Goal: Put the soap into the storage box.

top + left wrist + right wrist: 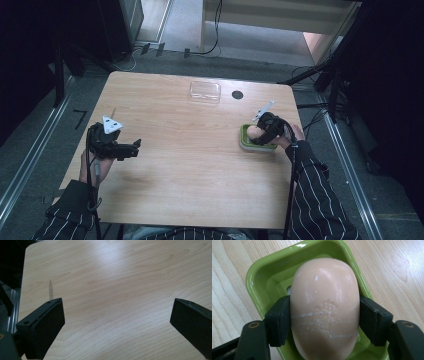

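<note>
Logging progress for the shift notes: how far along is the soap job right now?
Done: little that shows. In hand: the right hand-held gripper is clamped on the soap bar, which sits over the green dish. Left: the clear lid lies apart at the far edge; the left hand-held gripper is open over the table.

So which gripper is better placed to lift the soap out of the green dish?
Right. The right gripper already clamps the soap bar over the green soap dish; the left gripper is open, far across the table.

Soap [325,307] in dish [259,272], table's [200,165] right
</note>
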`<state>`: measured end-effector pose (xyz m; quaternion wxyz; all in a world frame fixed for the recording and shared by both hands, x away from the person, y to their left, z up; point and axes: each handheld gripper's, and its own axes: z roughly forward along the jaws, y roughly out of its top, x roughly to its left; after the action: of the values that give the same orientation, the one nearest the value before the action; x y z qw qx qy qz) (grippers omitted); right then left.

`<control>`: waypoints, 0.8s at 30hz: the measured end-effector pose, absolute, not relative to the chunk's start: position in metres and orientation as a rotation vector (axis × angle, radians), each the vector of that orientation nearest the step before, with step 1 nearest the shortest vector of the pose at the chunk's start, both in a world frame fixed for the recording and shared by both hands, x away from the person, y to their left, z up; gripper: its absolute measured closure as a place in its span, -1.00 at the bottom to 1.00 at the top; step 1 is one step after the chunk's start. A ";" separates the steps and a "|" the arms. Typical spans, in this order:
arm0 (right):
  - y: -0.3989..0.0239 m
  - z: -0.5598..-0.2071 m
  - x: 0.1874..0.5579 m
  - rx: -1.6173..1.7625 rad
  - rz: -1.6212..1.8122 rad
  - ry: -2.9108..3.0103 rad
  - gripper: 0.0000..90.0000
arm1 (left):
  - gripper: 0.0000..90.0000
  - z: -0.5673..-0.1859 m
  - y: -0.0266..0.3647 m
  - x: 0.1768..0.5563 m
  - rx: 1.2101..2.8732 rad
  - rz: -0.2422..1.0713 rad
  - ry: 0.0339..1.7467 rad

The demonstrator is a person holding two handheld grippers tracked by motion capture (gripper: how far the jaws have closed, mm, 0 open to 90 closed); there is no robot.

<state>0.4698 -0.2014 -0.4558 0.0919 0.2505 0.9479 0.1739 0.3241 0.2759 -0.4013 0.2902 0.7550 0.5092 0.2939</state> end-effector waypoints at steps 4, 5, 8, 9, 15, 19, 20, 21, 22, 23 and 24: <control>-0.202 -0.456 0.471 0.740 0.520 2.812 -0.29 | -1.00 -0.401 0.276 0.324 2.016 0.786 1.358; -0.202 -0.456 0.470 0.744 0.525 2.807 -0.31 | -1.00 -0.401 0.276 0.324 2.012 0.784 1.355; -0.202 -0.455 0.470 0.753 0.531 2.811 -0.35 | -1.00 -0.401 0.276 0.324 2.014 0.787 1.357; -0.202 -0.455 0.470 0.750 0.524 2.809 -0.35 | -1.00 -0.401 0.275 0.324 2.012 0.786 1.355; -0.202 -0.453 0.470 0.756 0.528 2.799 -0.42 | -1.00 -0.401 0.276 0.324 2.014 0.785 1.357; -0.205 -0.449 0.470 0.783 0.535 2.779 -0.54 | -1.00 -0.401 0.275 0.324 2.011 0.787 1.352; -0.205 -0.449 0.470 0.783 0.535 2.779 -0.54 | -1.00 -0.401 0.275 0.324 2.011 0.787 1.352; -0.205 -0.448 0.470 0.783 0.543 2.774 -0.55 | -1.00 -0.401 0.275 0.324 2.011 0.787 1.351; -0.205 -0.446 0.469 0.811 0.555 2.760 -0.57 | -1.00 -0.401 0.275 0.324 2.011 0.787 1.351; -0.206 -0.444 0.469 0.833 0.567 2.748 -0.61 | -1.00 -0.401 0.275 0.325 2.010 0.786 1.350; -0.206 -0.444 0.469 0.833 0.567 2.748 -0.61 | -1.00 -0.401 0.275 0.325 2.010 0.786 1.350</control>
<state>0.4686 -0.2062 -0.4437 0.1070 0.2828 0.9335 0.1927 0.3245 0.2749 -0.4006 0.2938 0.7547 0.5069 0.2952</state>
